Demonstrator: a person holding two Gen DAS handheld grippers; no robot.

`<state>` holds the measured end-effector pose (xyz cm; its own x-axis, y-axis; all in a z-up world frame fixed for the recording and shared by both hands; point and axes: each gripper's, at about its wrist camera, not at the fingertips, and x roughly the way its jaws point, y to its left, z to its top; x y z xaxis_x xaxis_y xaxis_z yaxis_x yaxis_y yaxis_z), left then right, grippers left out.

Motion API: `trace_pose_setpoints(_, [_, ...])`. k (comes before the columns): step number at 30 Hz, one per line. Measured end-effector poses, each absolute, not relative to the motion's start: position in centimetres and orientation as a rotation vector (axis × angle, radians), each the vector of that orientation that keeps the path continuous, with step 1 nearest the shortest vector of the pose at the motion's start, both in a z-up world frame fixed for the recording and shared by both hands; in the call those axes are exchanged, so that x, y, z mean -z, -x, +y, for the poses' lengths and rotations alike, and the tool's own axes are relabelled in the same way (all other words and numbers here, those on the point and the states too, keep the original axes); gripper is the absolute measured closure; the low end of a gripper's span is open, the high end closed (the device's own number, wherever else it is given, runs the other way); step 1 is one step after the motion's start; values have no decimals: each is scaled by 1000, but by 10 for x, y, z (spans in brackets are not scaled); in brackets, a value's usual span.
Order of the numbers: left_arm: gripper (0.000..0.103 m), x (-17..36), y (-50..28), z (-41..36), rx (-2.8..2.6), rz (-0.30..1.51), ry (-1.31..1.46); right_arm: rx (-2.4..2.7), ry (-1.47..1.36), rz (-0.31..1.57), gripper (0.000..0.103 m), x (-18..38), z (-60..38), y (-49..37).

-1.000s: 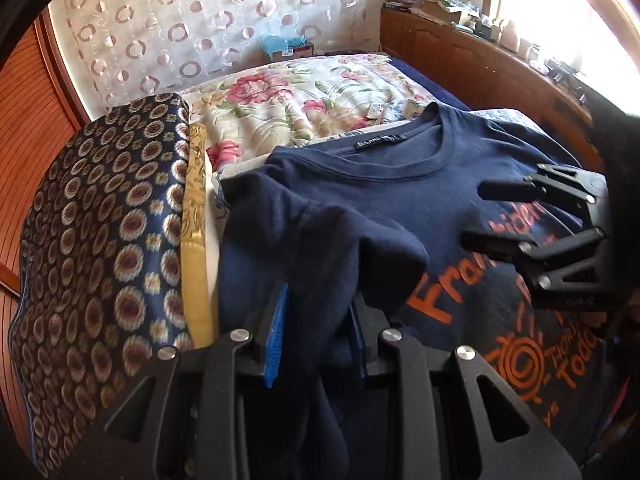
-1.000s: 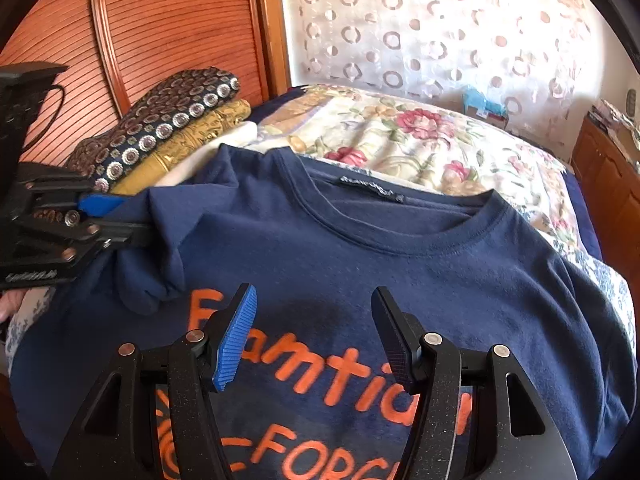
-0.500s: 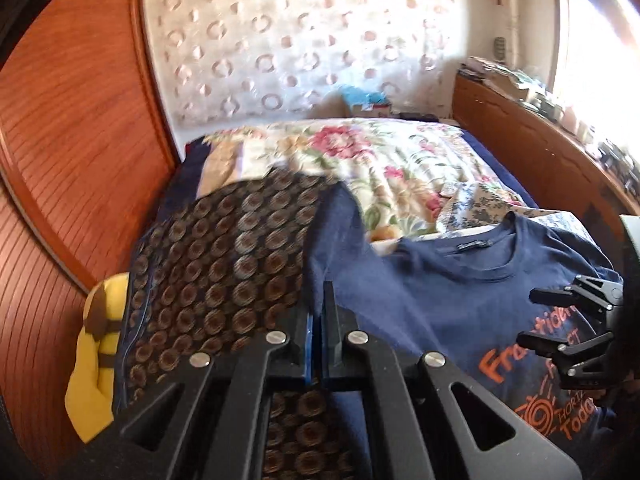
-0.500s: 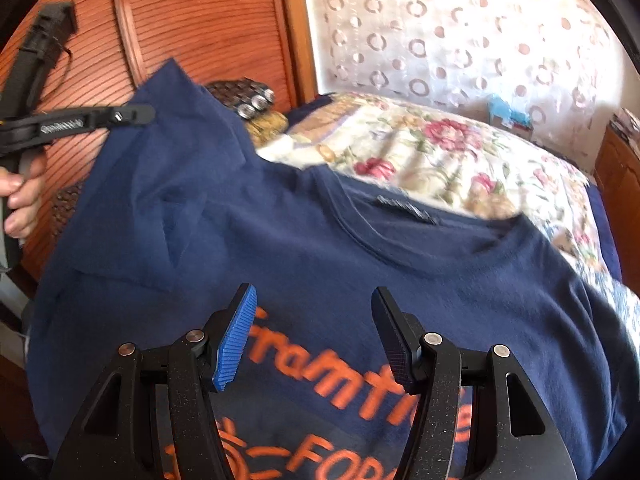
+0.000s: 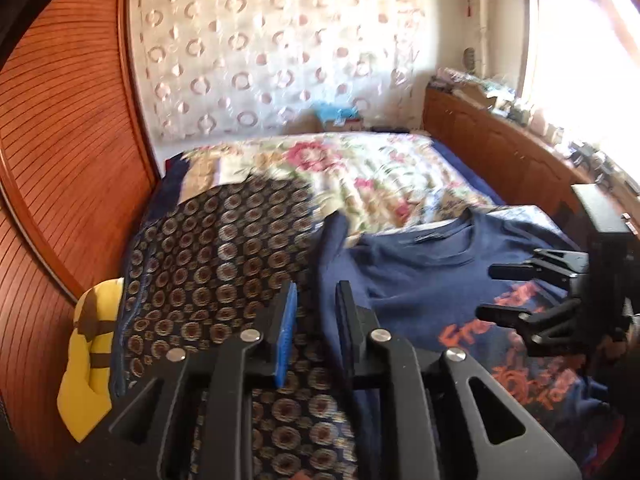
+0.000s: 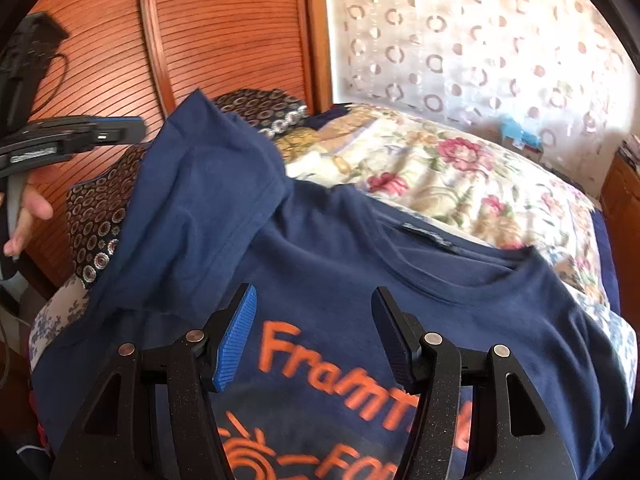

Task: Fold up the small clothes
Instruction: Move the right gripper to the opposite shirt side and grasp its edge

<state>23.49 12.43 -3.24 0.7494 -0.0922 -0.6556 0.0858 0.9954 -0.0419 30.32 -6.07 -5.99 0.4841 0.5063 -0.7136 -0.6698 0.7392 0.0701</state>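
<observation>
A navy T-shirt (image 5: 420, 280) (image 6: 340, 248) with orange lettering lies face up on the bed. Its left sleeve (image 6: 208, 184) (image 5: 332, 240) stands pulled out and raised, draped toward the patterned pile. My left gripper (image 5: 316, 300) (image 6: 136, 130) is just left of the sleeve's tip, its jaws opening; the sleeve edge runs past the right finger and the pads no longer press on it. My right gripper (image 6: 314, 304) (image 5: 486, 291) hovers open over the orange print, nothing between its fingers.
A folded dark cloth with round patterns (image 5: 208, 260) (image 6: 92, 216) is stacked left of the shirt, a yellow item (image 5: 88, 352) beside it. A floral bedspread (image 5: 360, 168) lies behind. A slatted wooden wardrobe (image 6: 220, 32) stands left, a wooden cabinet (image 5: 500, 152) right. A hand (image 6: 28, 208) holds the left gripper.
The left gripper pinched the sleeve, carried it up and out to the left, then let go as its jaws parted. The right gripper stayed open over the print, rising a little.
</observation>
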Motion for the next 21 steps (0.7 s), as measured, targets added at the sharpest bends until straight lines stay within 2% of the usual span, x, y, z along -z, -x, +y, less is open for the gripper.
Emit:
trace_pose_setpoints(7, [80,24,-236,78,225,693,-9,-613,180,755,42,41,-126,-296])
trace_pose_setpoints(15, [79,64,-260,2,392,764,-33,-385,159,712,38,19,-233,-275])
trace_pose_setpoints(21, [79,99,-271,-51,454,837,-105,-209,129,753,38,31,-314,-258])
